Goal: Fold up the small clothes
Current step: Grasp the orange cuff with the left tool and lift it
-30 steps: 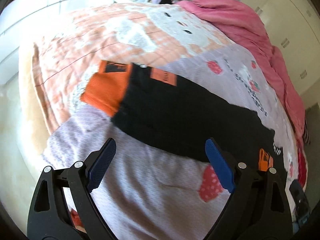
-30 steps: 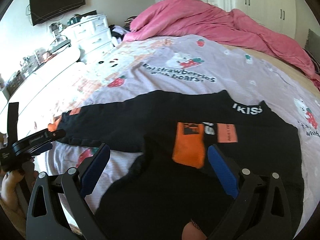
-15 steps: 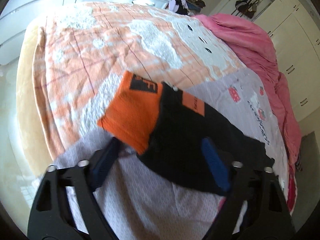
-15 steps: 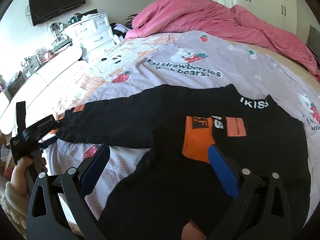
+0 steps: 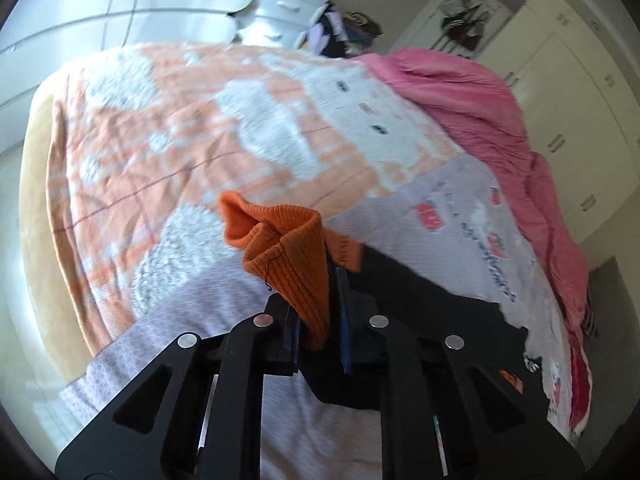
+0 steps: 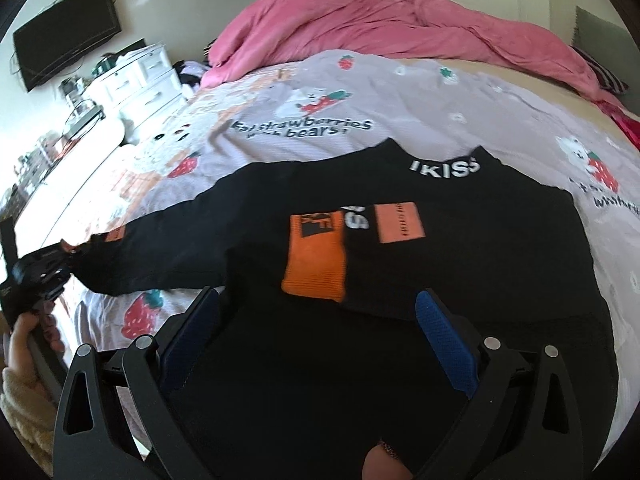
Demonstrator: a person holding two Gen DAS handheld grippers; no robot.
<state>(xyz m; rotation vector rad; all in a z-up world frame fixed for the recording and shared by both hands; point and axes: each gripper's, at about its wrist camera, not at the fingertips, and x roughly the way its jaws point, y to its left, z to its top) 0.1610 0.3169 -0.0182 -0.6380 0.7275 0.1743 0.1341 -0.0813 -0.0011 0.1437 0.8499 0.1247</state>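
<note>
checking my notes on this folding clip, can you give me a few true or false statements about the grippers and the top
1. The left gripper is shut on the orange cuff. True.
2. The right gripper is clamped on the other sleeve. False: its jaws stand open above the black top.
3. One sleeve is already folded across the chest. True: its orange cuff lies there.
4. The pink duvet covers the top. False: it is bunched at the far end of the bed.

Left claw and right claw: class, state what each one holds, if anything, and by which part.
The left claw is shut on the orange cuff of the black top's sleeve. The right claw is open over the top, holding nothing.
</note>
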